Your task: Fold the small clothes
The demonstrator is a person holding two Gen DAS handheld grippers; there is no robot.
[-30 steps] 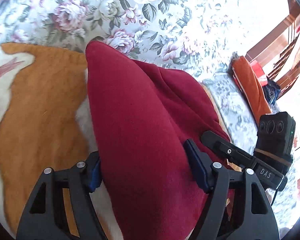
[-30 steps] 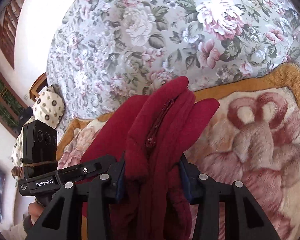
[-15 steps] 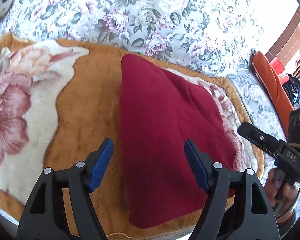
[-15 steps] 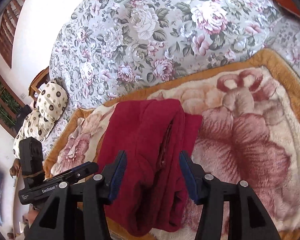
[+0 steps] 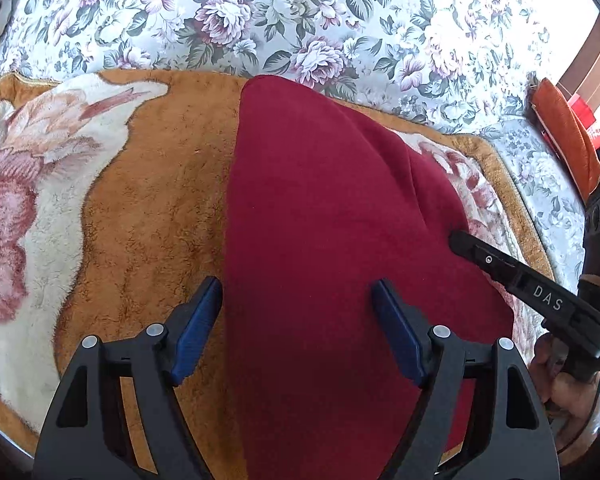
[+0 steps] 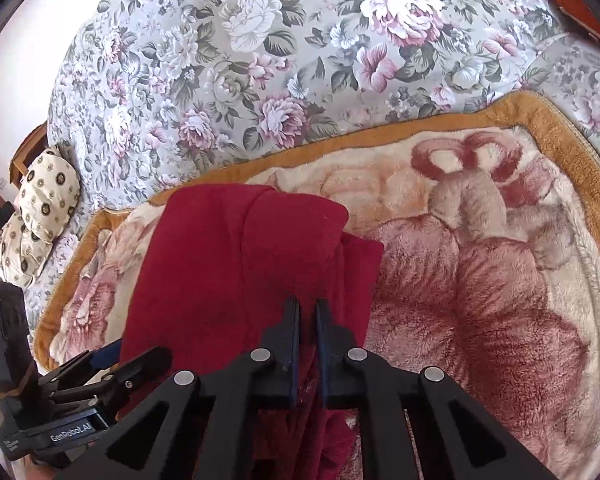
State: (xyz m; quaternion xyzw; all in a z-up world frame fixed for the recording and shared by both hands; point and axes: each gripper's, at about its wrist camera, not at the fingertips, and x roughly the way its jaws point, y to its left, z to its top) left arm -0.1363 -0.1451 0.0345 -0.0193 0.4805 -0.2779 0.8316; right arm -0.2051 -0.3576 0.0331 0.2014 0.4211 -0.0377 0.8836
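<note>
A bed covered in a floral sheet [image 5: 340, 20] carries a plush tan-bordered blanket [image 5: 148, 184] printed with big pink flowers, and the work happens on that blanket. The left gripper [image 5: 298, 328] hangs over the near part of the blanket with its blue-padded jaws spread wide, holding nothing; below and between them lies the folded dark red garment [image 5: 324, 216], flat on the blanket and running from the near edge toward the far floral sheet. The right gripper [image 6: 308, 320] sits at the garment's near right side with its jaws drawn almost together, a narrow slit left between them; whether cloth is caught there I cannot tell. From the right wrist view the garment [image 6: 228, 264] shows layered folds along its right edge. Far left on the sheet rests a cream patterned pillow [image 6: 40, 204]. At the far right lies an orange item [image 5: 568, 140].
</note>
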